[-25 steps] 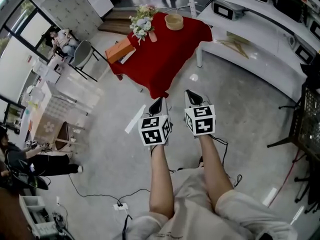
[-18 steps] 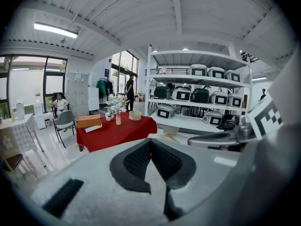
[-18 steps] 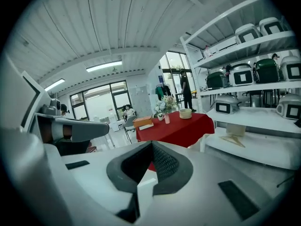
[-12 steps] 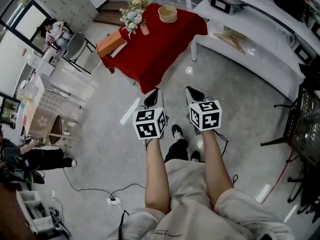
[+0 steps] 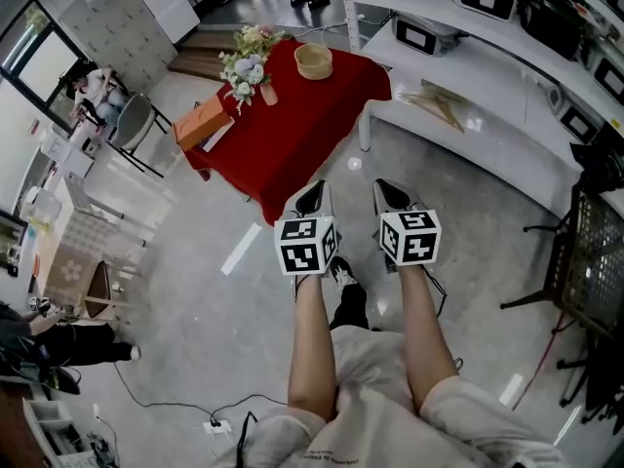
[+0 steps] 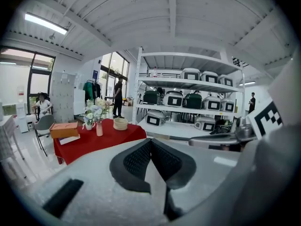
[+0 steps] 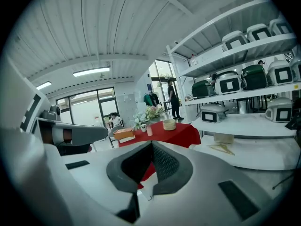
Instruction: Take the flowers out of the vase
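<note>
A bunch of pale flowers [image 5: 243, 58] stands in a slim pink vase [image 5: 268, 94] on a table under a red cloth [image 5: 292, 130], far ahead of me. In the left gripper view the flowers [image 6: 95, 111] and vase [image 6: 99, 128] are small at middle left. From the right gripper view the flowers [image 7: 148, 112] and vase [image 7: 149, 130] show just above the jaws. My left gripper [image 5: 313, 193] and right gripper [image 5: 389, 190] are held side by side over the floor, well short of the table. Both are shut and hold nothing.
On the red table also sit a wooden bowl [image 5: 313, 61] and an orange box [image 5: 199, 125]. A white bench [image 5: 487, 105] and shelves of cookers [image 6: 197, 100] run along the right. A chair [image 5: 136, 123] and a seated person [image 5: 86, 88] are at left. A cable [image 5: 229, 419] lies on the floor.
The view has shifted as the person walks toward the red table; a shoe now shows between the arms. Both grippers stay shut and side by side.
</note>
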A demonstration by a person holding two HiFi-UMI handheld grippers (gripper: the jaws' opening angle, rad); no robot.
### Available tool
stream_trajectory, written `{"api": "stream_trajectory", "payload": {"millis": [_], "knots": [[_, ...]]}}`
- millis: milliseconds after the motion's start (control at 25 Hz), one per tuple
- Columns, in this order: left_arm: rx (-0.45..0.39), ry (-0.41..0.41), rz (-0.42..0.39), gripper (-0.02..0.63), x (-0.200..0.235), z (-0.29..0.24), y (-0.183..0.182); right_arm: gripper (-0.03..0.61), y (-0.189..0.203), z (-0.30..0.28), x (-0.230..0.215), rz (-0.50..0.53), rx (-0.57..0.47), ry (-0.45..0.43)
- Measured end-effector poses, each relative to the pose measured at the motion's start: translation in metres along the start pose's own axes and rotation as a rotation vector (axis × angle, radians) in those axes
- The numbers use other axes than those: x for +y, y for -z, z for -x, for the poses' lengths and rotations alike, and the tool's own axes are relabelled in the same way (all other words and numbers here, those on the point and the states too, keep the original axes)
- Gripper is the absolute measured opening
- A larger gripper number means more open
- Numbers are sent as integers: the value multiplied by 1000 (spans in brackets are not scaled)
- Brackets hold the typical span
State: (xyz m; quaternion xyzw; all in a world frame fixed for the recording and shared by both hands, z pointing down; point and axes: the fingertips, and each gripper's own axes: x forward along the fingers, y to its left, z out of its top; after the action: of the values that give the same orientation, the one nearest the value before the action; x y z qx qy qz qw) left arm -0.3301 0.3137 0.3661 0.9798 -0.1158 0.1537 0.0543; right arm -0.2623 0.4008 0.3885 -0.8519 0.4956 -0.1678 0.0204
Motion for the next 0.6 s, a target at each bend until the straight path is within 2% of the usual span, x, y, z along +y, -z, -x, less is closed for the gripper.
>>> {"api": "stream_trajectory", "payload": {"millis": [160, 320, 600], "knots": [[-26, 20, -2, 9, 17, -35, -19, 6, -16, -40, -15, -16, -13, 10], [-33, 8, 12, 9, 58, -77, -38, 6, -35, -98, -22, -17, -15, -1], [-32, -33, 92, 9, 131, -122, -55, 6, -32, -179, -23, 17, 78, -11]]}}
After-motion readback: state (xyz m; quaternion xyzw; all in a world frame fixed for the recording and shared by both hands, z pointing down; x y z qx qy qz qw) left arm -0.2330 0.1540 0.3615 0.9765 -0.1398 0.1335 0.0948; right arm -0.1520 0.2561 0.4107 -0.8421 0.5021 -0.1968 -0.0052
